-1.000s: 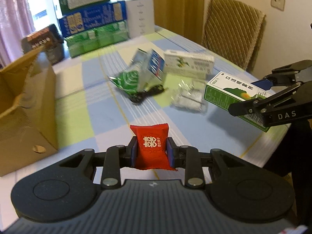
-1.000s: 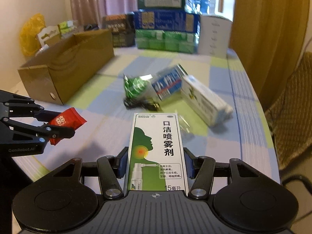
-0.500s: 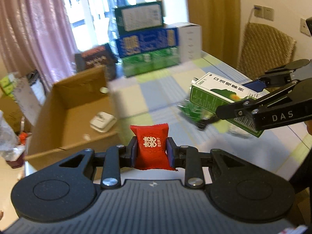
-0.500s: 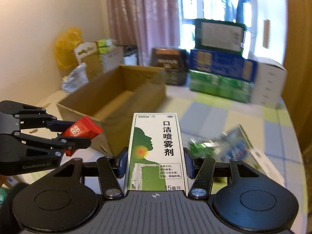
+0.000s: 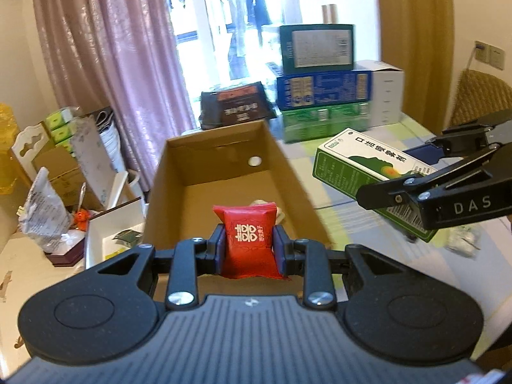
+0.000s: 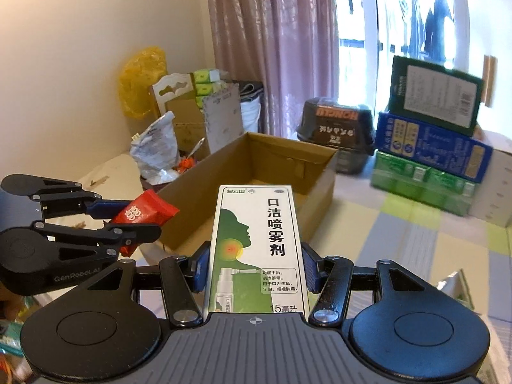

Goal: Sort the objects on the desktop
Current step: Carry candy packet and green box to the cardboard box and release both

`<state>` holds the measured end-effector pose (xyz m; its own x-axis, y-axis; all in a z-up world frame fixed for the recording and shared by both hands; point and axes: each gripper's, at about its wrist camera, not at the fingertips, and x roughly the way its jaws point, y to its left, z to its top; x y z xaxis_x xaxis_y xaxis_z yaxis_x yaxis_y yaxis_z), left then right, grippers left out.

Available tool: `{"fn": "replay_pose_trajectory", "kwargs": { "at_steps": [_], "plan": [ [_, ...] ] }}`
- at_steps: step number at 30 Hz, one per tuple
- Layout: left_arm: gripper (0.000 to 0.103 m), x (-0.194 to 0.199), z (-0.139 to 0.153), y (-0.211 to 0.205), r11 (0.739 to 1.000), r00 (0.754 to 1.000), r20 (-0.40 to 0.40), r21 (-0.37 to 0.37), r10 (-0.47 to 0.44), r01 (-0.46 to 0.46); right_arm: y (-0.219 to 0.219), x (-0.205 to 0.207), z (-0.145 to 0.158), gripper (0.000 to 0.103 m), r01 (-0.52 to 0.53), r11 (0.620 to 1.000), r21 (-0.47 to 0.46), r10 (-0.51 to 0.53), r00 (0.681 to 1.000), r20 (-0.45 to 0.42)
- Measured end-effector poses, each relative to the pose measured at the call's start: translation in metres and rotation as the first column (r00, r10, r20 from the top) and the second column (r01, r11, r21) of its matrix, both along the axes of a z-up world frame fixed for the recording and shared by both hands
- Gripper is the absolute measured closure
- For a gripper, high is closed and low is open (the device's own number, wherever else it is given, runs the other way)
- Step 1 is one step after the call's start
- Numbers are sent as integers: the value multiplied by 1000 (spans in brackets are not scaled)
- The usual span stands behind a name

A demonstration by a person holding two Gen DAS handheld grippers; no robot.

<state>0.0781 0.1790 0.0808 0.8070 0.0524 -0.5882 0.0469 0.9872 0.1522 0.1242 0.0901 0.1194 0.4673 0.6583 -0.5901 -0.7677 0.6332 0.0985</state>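
My left gripper [image 5: 246,248] pinches a glossy red foil sachet [image 5: 248,240] above the open brown cardboard box [image 5: 166,192]; my right gripper [image 6: 254,270] clamps a green-and-white spray carton [image 6: 256,249] beside that box.

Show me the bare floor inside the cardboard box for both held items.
Cardboard box floor is mostly bare between its far wall and the red packet; a pale item sits just behind the packet. The spray carton fits there. Left of the box is crowded.
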Motion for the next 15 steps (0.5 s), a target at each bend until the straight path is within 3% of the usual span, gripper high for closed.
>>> {"fn": "replay_pose_trajectory", "kwargs": {
  "at_steps": [7, 15],
  "plan": [
    [78, 37, -4, 36, 1000, 999, -31, -10, 29, -29, 51, 23, -8, 50, 42, 998, -50, -44, 998, -39],
    [78, 64, -24, 55, 998, 996, -76, -49, 40, -43, 74, 36, -26, 50, 56, 996, -75, -60, 996, -64]
  ]
}}
